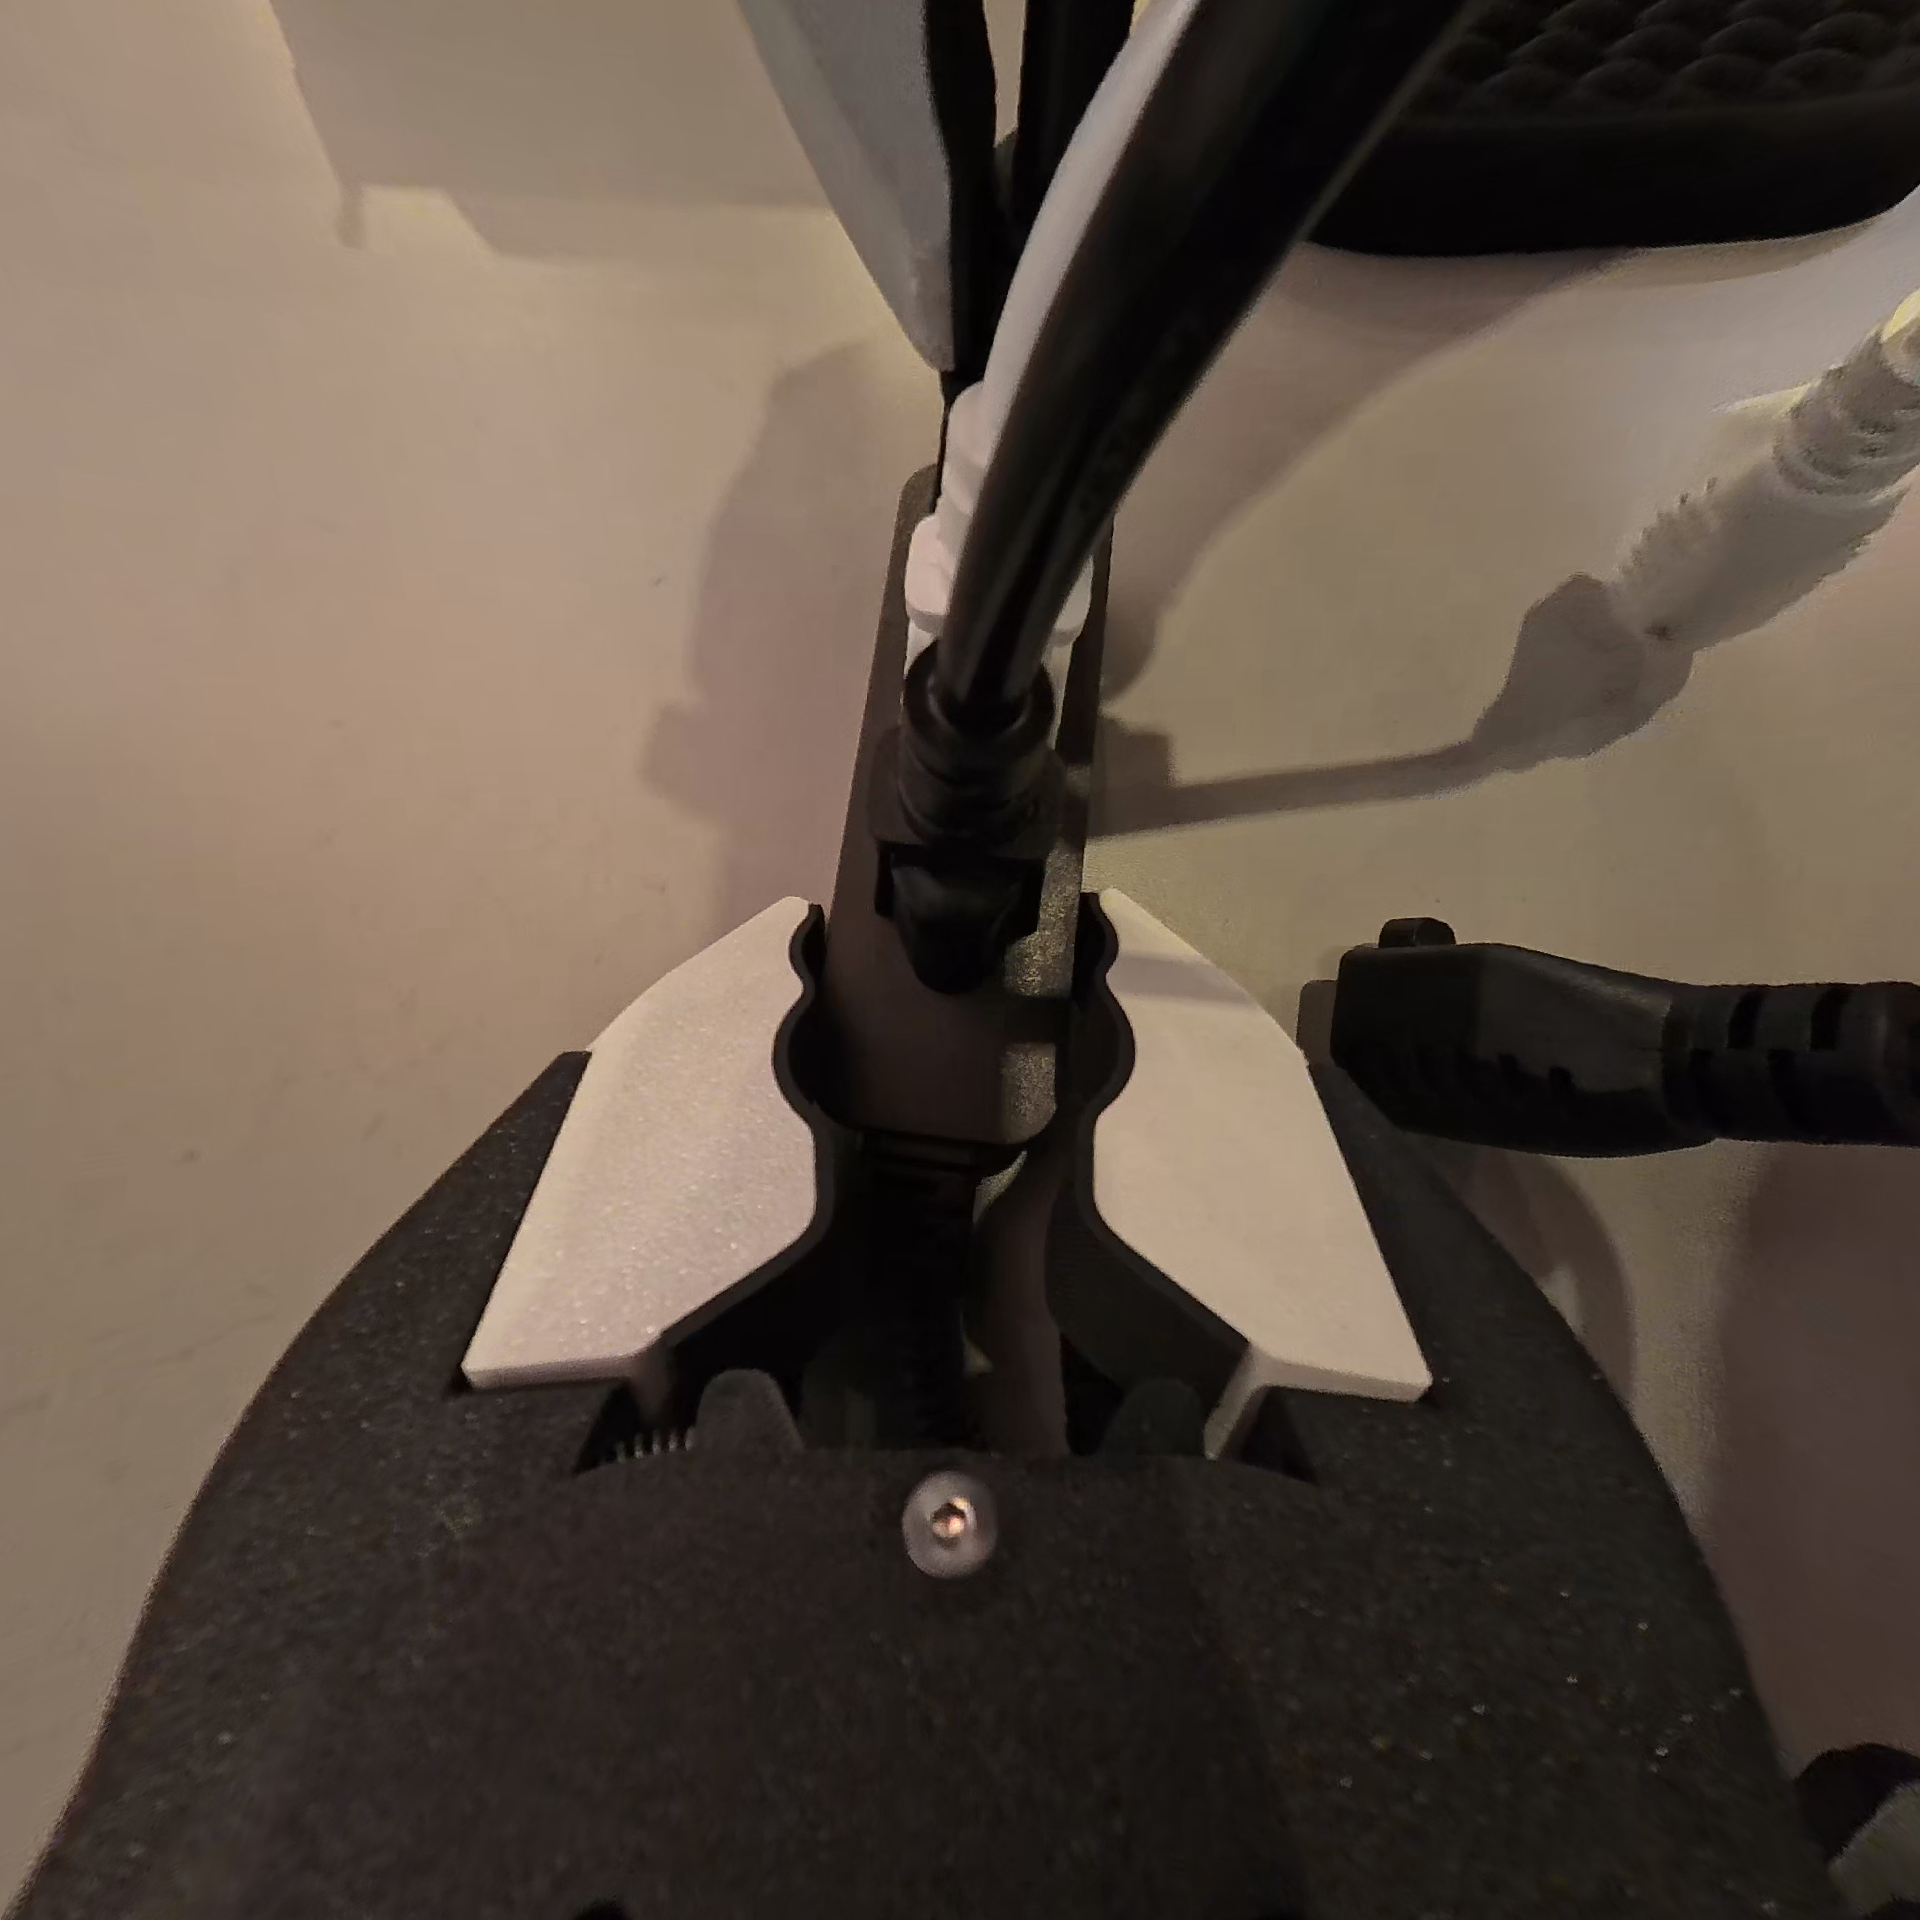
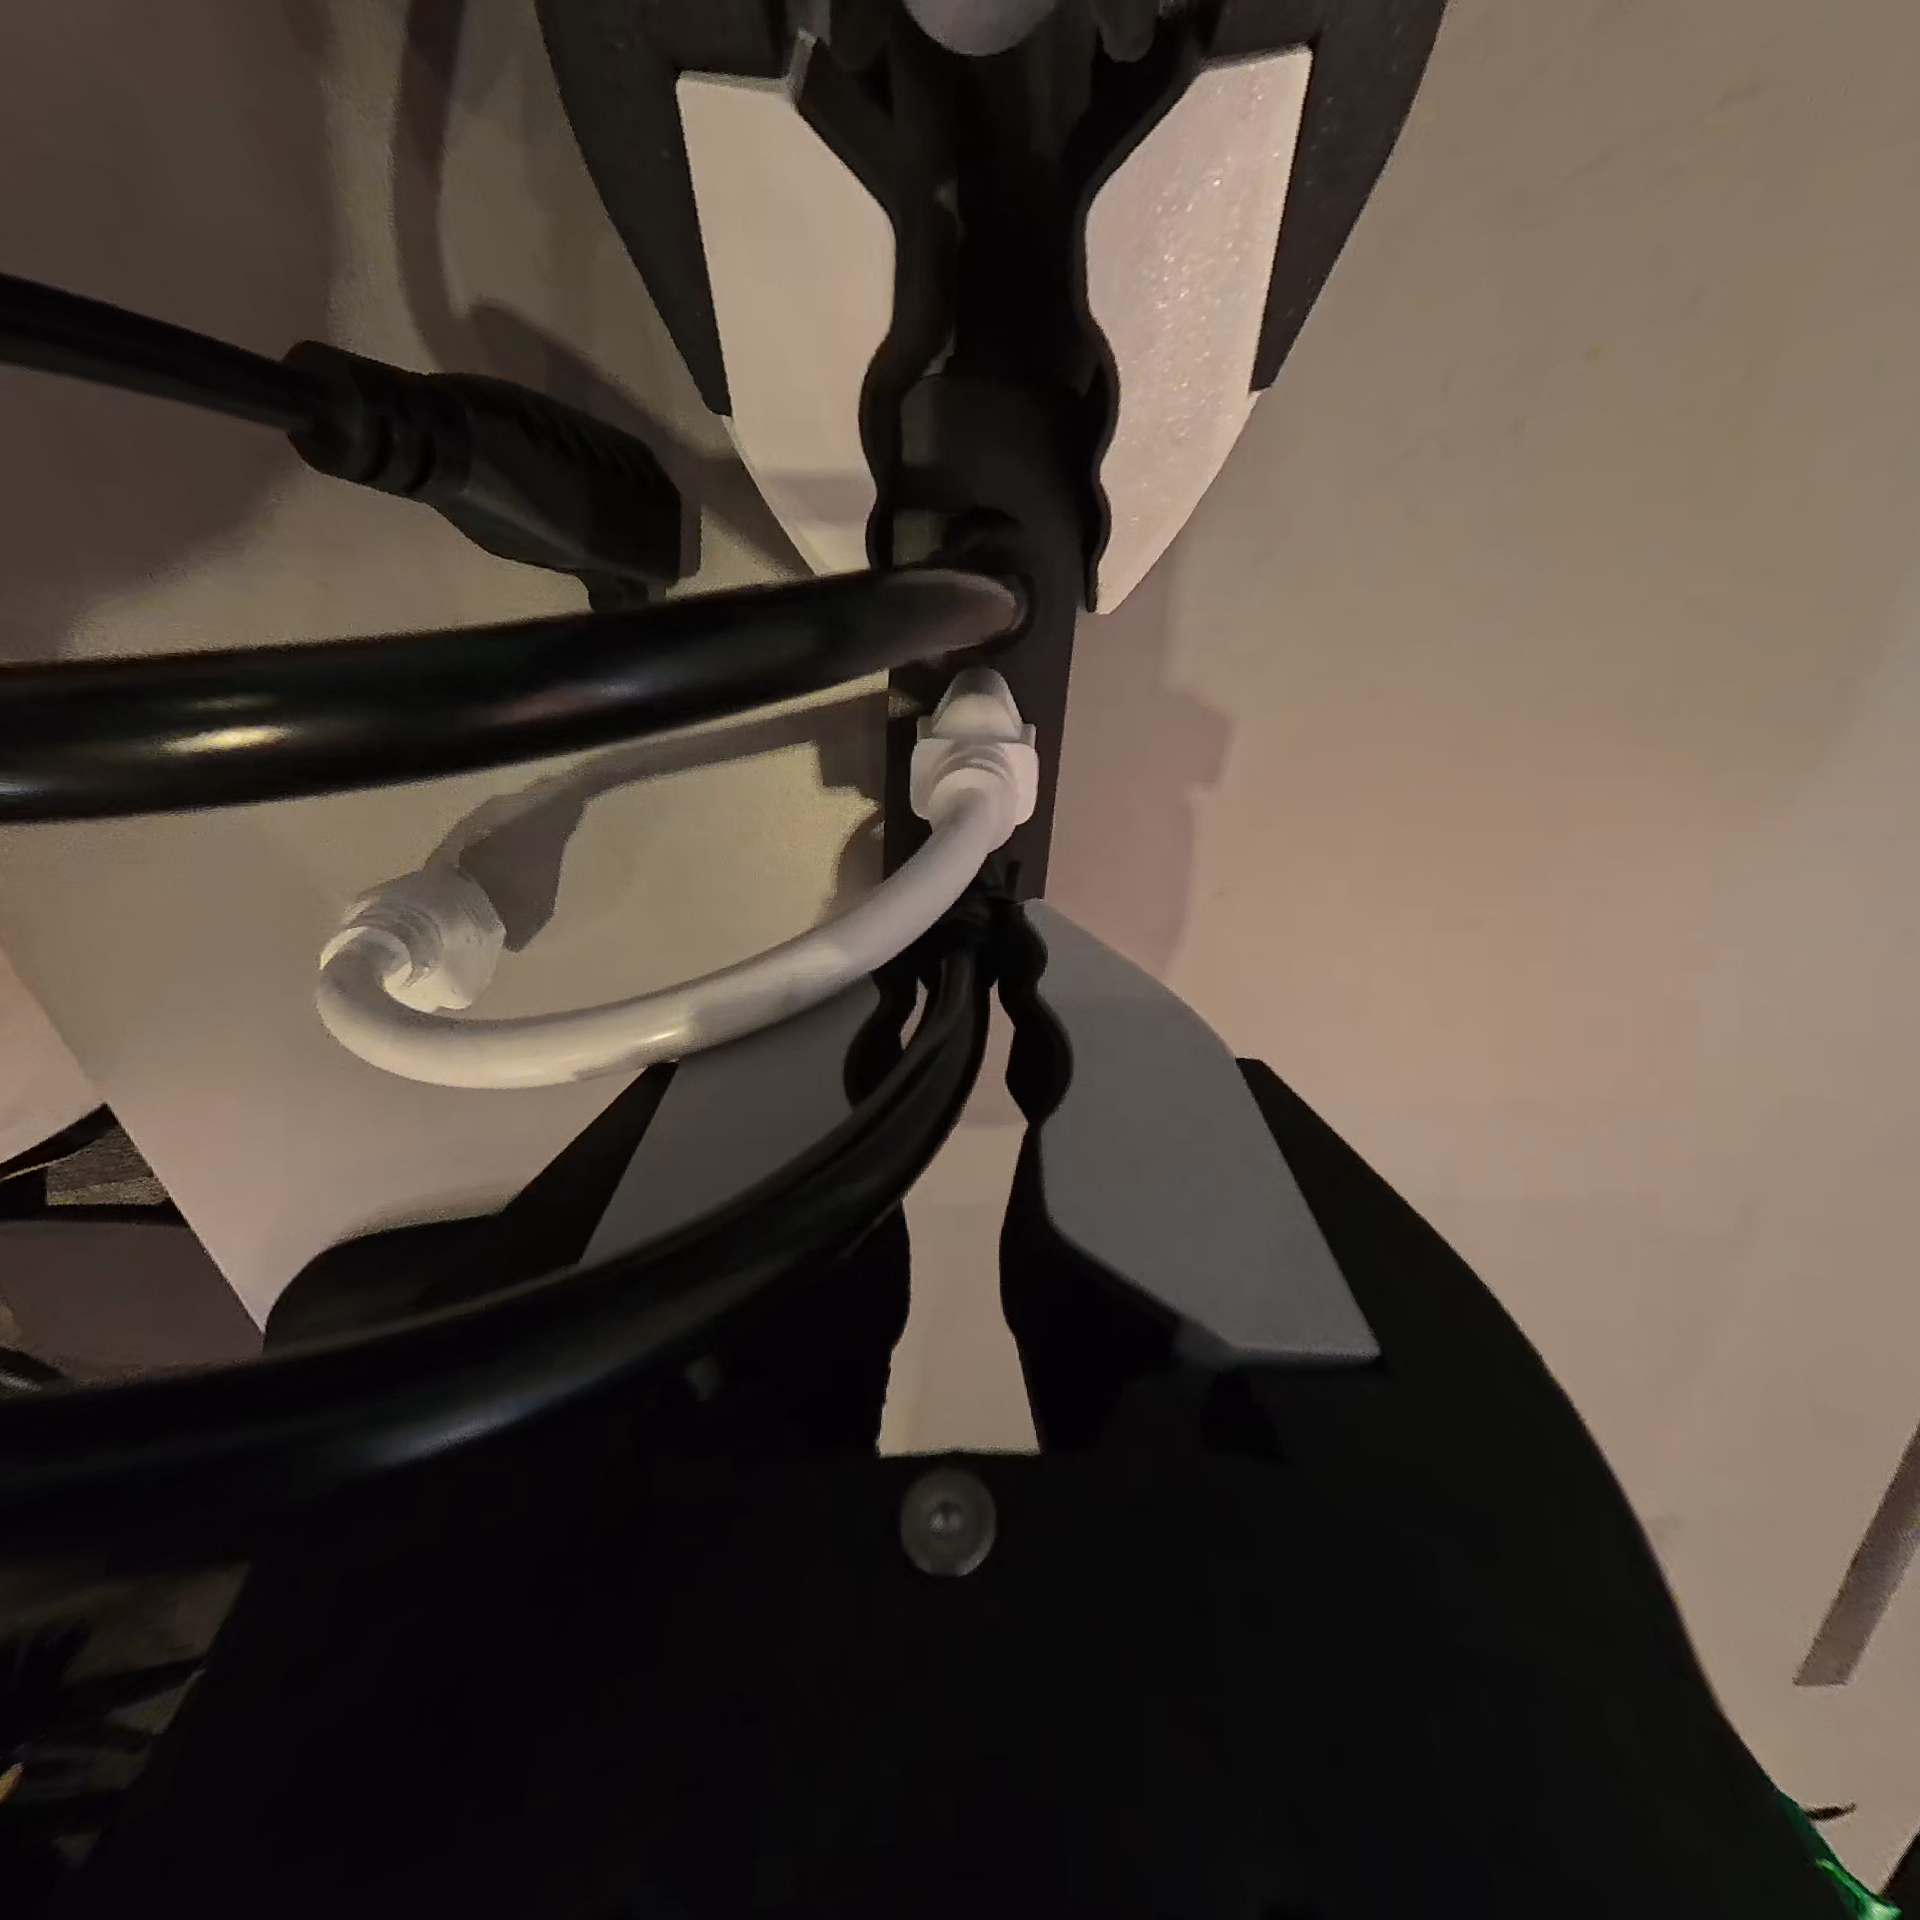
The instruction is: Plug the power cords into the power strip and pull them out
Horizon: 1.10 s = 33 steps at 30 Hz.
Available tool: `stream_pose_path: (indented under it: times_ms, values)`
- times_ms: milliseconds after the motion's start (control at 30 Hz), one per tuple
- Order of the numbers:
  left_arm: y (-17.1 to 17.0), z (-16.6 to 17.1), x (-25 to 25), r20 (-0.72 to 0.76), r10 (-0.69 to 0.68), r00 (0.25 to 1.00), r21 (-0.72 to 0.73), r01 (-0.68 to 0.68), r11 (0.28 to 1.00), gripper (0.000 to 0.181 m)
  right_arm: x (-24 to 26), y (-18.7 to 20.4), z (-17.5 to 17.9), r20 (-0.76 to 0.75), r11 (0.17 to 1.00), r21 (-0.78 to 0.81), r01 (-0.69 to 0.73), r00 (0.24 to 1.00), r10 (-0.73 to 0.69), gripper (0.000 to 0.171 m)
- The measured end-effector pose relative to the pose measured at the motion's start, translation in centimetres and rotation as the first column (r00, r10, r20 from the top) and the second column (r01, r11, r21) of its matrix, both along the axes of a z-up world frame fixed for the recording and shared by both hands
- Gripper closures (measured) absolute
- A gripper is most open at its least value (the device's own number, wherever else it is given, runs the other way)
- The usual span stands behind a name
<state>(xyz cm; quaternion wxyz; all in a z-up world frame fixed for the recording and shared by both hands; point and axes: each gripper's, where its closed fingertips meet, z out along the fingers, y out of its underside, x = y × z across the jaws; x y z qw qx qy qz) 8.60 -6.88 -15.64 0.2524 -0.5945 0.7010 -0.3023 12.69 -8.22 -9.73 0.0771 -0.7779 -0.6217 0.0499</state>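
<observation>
A narrow dark power strip [image 1: 904, 997] lies on a pale table, and my left gripper [image 1: 951, 925] is shut on its near end. A black plug [image 1: 966, 790] sits in the strip, its thick black cord [image 2: 520, 686] arching away. Behind it a white plug [image 1: 935, 561] is also in the strip [image 2: 1044, 727]. Its short white cord [image 2: 582, 1049] loops to a loose white plug [image 2: 436, 925]. A loose black plug [image 1: 1507, 1039] lies beside the strip. My right gripper [image 2: 1003, 925] is shut at the strip's far end, with thin black cords [image 2: 727, 1226] pinched between its tips.
The pale table [image 1: 364, 727] spreads to the left of the strip. The right gripper's black body [image 1: 1662, 125] hangs over the far end. A grey bar [image 2: 1870, 1558] stands at the right edge of the right wrist view. My hands' fingertips stand some 8 centimetres from each other. My left tips are roughly 6 centimetres from the loose black plug [image 1: 1507, 1039].
</observation>
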Motion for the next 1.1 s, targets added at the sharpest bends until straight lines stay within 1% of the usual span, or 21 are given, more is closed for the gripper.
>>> stream_pose_path:
  times_ms: [300,567,633,733,767,933,1100]
  values:
    - [0.0,-0.04,0.05,-0.003,0.0,1.0,0.001,0.0,1.0,0.136,-0.09,0.01,-0.05,0.006,1.0,-0.015,-0.013,1.0,0.013,0.156]
    - [0.0,-0.05,0.06,-0.003,0.001,1.0,0.001,-0.001,1.0,0.136,-0.23,-0.02,-0.11,-0.027,1.0,0.0,0.015,1.0,-0.015,0.156]
    - [-0.01,-0.06,0.06,-0.002,0.001,1.0,0.0,-0.001,1.0,0.136,-0.24,-0.08,-0.14,0.002,1.0,0.016,0.008,1.0,-0.008,0.157]
    - [-0.01,-0.06,0.08,-0.002,0.001,1.0,0.0,-0.001,1.0,0.136,-0.25,-0.07,-0.15,-0.028,0.999,0.012,0.036,0.999,-0.036,0.157]
    - [0.0,-0.06,0.07,-0.002,-0.001,1.0,0.0,0.001,1.0,0.136,-0.27,-0.09,-0.16,-0.008,0.999,0.024,0.025,1.0,-0.025,0.156]
    - [0.0,-0.06,0.08,-0.002,0.0,1.0,0.0,0.0,1.0,0.136,-0.24,0.01,-0.31,-0.047,0.999,-0.004,0.046,0.998,-0.046,0.156]
    - [-0.01,-0.07,0.09,-0.003,-0.001,1.0,0.0,0.001,1.0,0.136,-0.28,-0.05,-0.34,-0.064,0.999,0.013,0.037,0.997,-0.036,0.156]
